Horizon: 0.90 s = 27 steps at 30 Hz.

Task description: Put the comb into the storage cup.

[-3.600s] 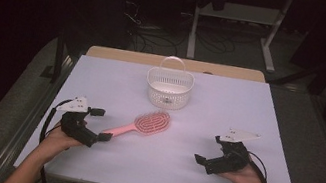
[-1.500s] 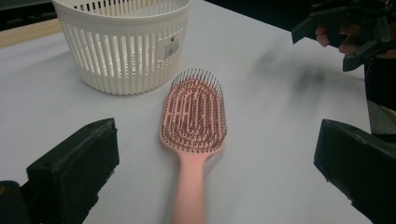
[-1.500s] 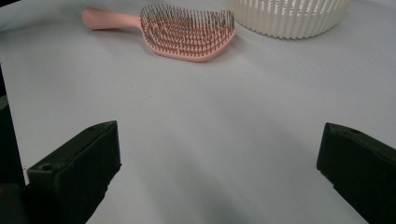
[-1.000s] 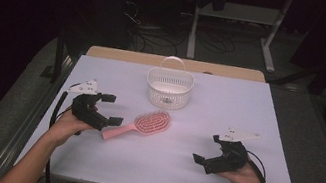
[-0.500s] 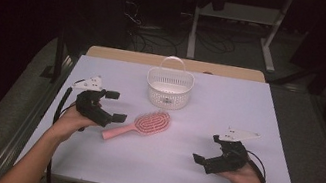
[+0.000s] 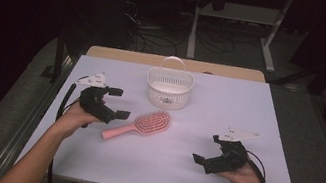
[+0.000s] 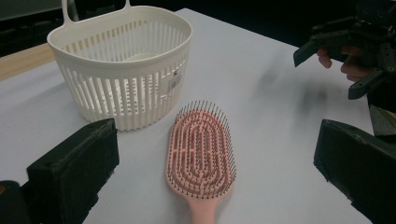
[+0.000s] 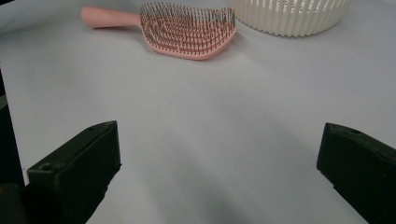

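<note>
The pink hairbrush [image 6: 139, 124] lay just left of centre in the high view, bristles up, its handle pointing toward the lower left and its head just below the white basket [image 6: 169, 88]. The left gripper [image 6: 116, 103] hung over the handle end with its jaws spread wide, nothing between them. The right gripper [image 6: 207, 148] sat well apart at the lower right, its jaws likewise wide and empty. That brush looked light and rigid, smooth plastic, so likely a bit slippery on the rounded handle. The bristle pad in the left gripper view [image 7: 201, 151] seemed the poor place to pinch; I judged the narrow handle, squeezed across its sides near the neck, the sound grip.
</note>
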Motion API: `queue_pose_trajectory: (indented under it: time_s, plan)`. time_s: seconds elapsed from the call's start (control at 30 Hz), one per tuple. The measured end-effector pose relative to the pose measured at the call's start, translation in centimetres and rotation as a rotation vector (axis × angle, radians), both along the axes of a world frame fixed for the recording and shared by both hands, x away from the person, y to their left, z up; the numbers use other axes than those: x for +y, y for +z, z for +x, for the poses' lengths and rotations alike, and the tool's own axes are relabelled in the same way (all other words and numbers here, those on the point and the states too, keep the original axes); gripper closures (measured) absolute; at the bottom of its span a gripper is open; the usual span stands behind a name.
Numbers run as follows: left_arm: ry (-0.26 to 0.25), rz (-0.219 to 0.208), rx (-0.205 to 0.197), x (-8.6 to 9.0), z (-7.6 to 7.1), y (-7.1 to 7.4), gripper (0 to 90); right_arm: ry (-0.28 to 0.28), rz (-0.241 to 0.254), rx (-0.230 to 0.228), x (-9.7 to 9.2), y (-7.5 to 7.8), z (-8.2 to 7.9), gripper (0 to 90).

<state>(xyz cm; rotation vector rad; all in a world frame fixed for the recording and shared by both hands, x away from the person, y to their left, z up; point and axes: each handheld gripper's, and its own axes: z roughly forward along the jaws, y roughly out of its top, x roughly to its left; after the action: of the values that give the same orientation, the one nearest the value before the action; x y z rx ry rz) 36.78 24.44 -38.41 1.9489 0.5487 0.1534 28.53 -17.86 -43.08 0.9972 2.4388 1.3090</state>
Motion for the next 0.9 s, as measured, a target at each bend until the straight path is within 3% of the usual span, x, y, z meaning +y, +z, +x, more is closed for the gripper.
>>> queue_pose_trajectory:
  time_s: [0.9]
  plan:
    - [-0.02,0.004,-0.001,-1.5,1.7,0.6,0.0,0.004,-0.001,0.003,0.1,0.0,0.0,0.0]
